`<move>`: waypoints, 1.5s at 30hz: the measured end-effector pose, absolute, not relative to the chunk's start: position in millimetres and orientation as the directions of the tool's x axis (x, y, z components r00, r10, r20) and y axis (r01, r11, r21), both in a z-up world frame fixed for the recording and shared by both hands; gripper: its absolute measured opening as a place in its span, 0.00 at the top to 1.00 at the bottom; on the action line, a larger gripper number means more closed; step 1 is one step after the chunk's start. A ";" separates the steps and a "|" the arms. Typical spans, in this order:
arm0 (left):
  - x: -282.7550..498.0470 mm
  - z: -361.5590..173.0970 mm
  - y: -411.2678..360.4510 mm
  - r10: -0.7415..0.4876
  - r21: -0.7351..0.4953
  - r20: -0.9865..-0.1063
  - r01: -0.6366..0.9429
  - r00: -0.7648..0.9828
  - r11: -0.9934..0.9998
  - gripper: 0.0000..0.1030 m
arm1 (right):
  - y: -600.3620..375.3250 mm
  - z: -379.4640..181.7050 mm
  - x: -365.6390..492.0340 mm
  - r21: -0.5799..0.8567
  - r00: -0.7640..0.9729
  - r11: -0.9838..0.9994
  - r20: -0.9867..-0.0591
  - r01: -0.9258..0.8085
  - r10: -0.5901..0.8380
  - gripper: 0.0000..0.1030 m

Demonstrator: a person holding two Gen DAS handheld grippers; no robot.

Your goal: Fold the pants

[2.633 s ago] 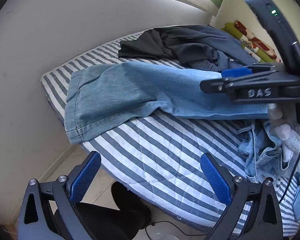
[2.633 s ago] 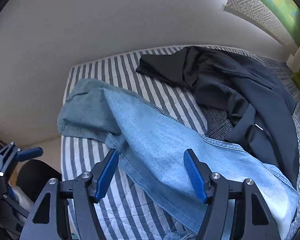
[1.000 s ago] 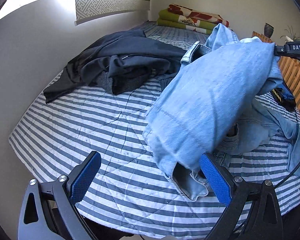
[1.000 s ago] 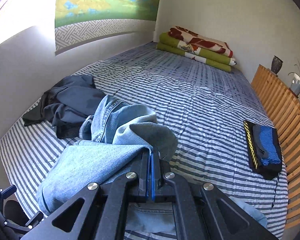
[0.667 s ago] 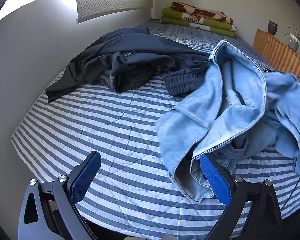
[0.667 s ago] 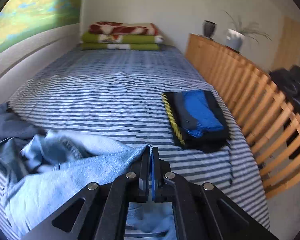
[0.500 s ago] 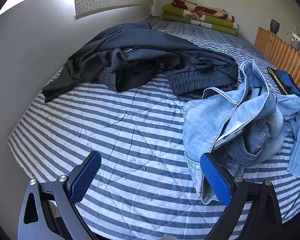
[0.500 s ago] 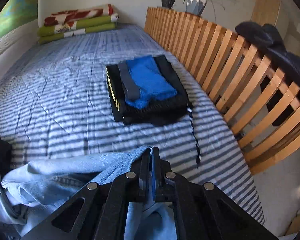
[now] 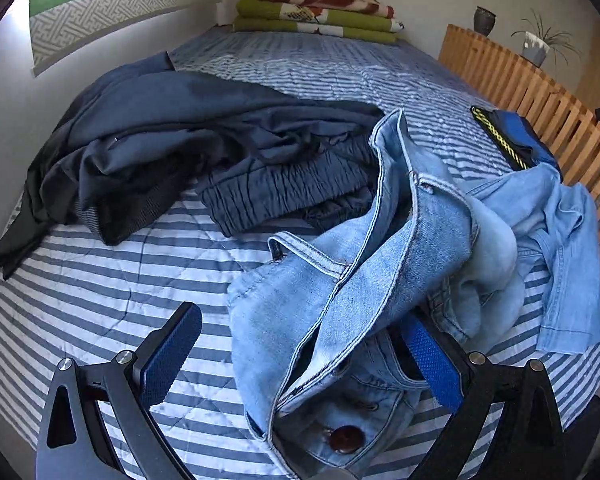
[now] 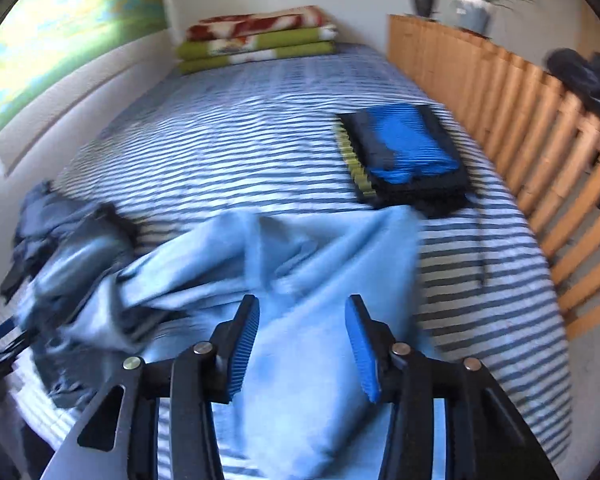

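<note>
Two sets of jaws: my left gripper (image 9: 300,364) spread wide, my right gripper (image 10: 302,344) opening, pinching nothing. The crumpled light-blue denim pants (image 9: 380,264) lie heaped on the striped bed (image 9: 100,292); soft, heavyish, best grasped at the waistband.

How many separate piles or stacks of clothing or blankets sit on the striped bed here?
4: the crumpled light-blue jeans nearest the camera, the dark heap by the wall, the folded blue-and-black stack by the wooden slats, and folded blankets at the far end. The heaps may hide more.
</note>
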State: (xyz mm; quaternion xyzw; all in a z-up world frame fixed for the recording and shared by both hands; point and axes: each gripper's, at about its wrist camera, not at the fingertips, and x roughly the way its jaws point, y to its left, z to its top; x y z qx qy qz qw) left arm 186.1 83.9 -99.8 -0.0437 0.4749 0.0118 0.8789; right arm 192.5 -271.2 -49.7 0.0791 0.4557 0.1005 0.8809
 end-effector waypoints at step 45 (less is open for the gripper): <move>12.7 -6.8 326.8 -0.027 -0.331 -0.714 -0.303 0.699 0.894 0.84 | 198.8 90.5 211.3 0.181 0.361 0.593 -0.643 -0.785 0.675 0.83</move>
